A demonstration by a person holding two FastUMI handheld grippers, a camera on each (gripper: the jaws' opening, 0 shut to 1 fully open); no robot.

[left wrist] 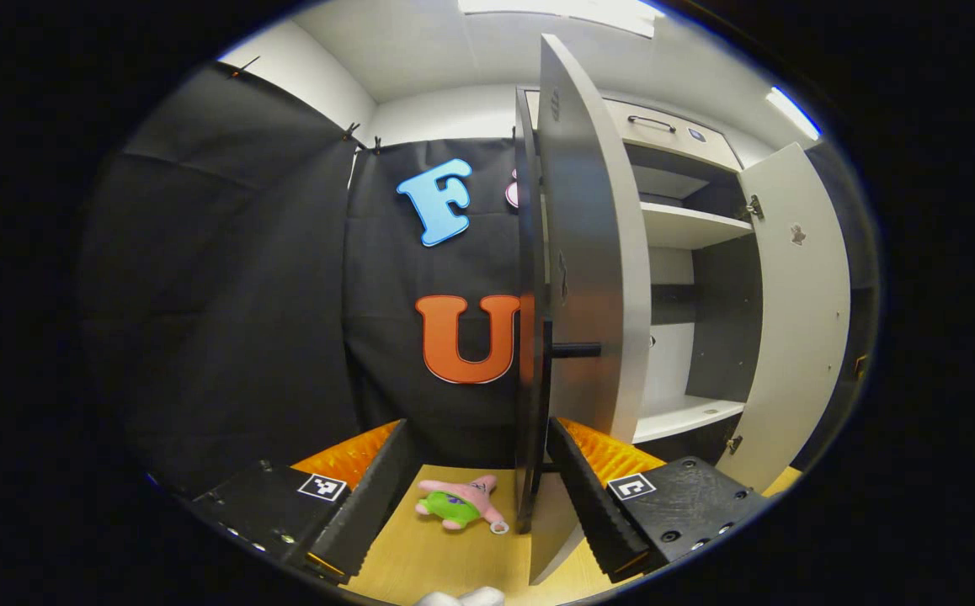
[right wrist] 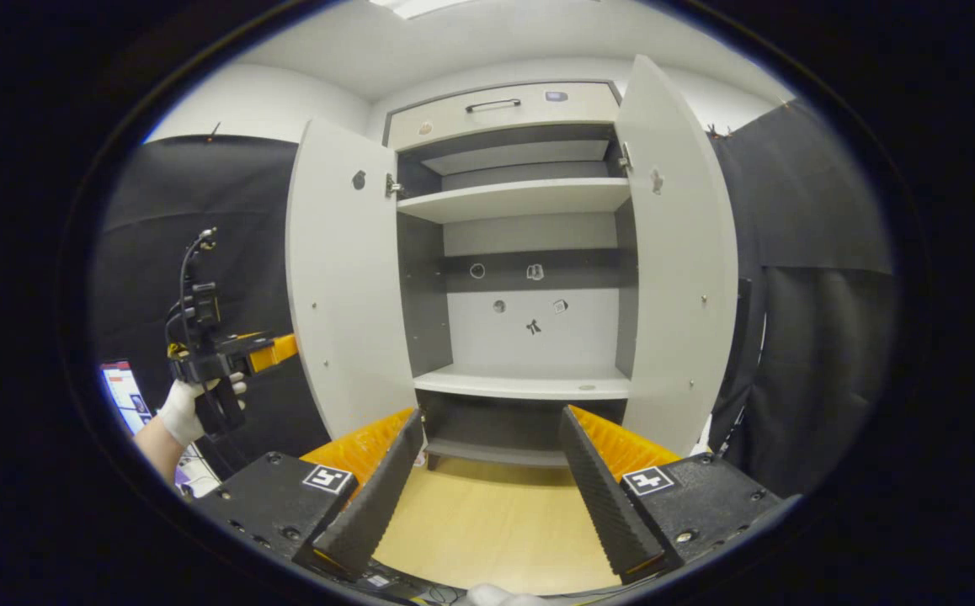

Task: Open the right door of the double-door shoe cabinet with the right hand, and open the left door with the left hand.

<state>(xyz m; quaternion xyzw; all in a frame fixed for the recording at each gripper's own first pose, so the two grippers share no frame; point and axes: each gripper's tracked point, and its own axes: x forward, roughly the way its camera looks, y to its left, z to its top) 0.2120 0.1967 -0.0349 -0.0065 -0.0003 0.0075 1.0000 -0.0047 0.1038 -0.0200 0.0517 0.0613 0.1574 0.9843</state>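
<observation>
The white double-door shoe cabinet stands with both doors swung out. In the right gripper view its left door and right door flank bare shelves, and my right gripper is open, centred in front of the cabinet and touching nothing. To the left of the left door, a gloved hand holds my left gripper. In the left gripper view the left door is edge-on, its dark handle sticking out. My left gripper is open, the door's edge standing in line with its gap.
A pink and green plush toy lies on the wooden floor beside the left door. A drawer with a handle tops the cabinet. Black cloth walls close in both sides. A lit screen sits low at far left.
</observation>
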